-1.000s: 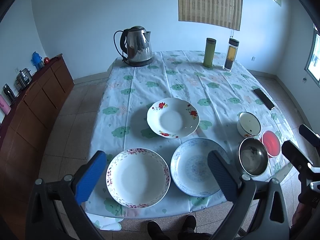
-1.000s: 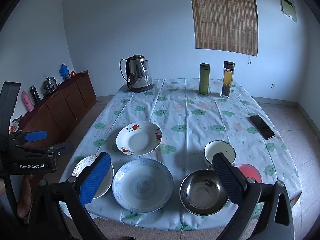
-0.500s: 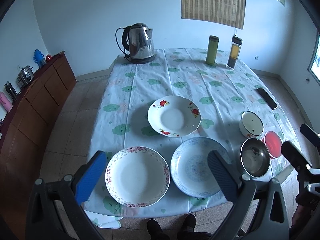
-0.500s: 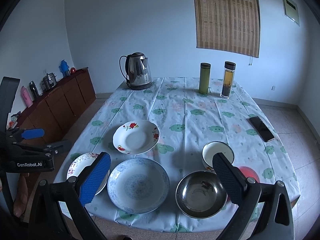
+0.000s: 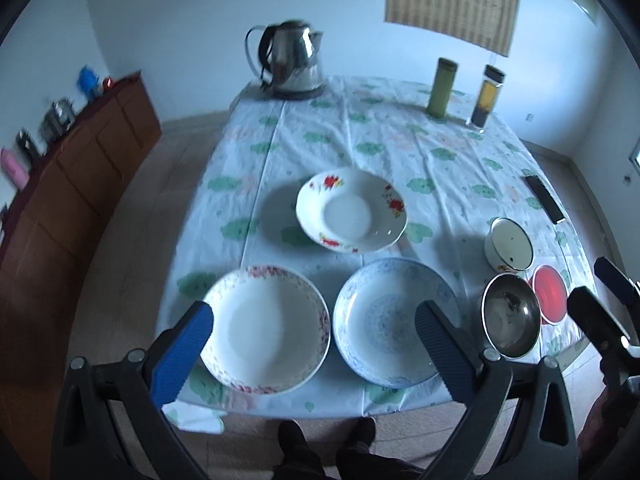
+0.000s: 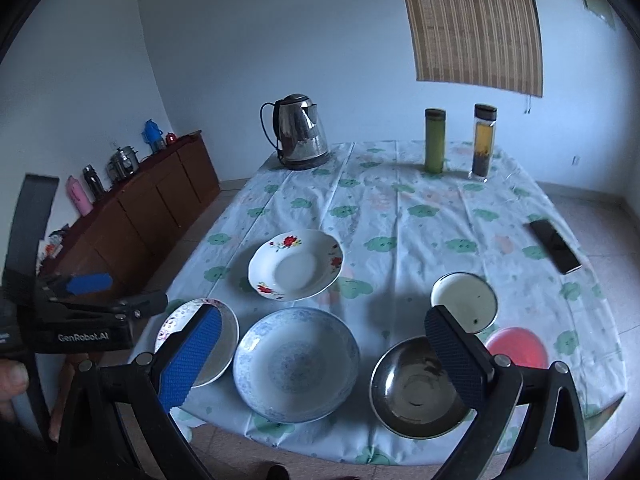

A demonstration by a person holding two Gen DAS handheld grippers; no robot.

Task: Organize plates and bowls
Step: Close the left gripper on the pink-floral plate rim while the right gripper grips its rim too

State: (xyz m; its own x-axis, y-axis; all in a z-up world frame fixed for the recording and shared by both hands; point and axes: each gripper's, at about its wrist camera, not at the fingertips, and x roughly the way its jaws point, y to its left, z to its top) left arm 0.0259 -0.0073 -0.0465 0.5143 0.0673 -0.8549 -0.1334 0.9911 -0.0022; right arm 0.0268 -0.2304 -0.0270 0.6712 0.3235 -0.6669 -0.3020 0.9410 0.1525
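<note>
Grippers both wide open, empty, above near table edge: left gripper [image 5: 312,344] over pink-rimmed plate [image 5: 264,328] and blue plate [image 5: 394,322]; right gripper [image 6: 320,350] over blue plate and steel bowl [image 6: 416,390]. Red-flower plate [image 5: 351,211] behind them; enamel bowl [image 5: 509,244] and red lid [image 5: 550,294] at right on tablecloth [image 5: 400,140].

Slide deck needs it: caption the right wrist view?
Open right tool above blue plate and steel bowl on a floral tablecloth.
</note>
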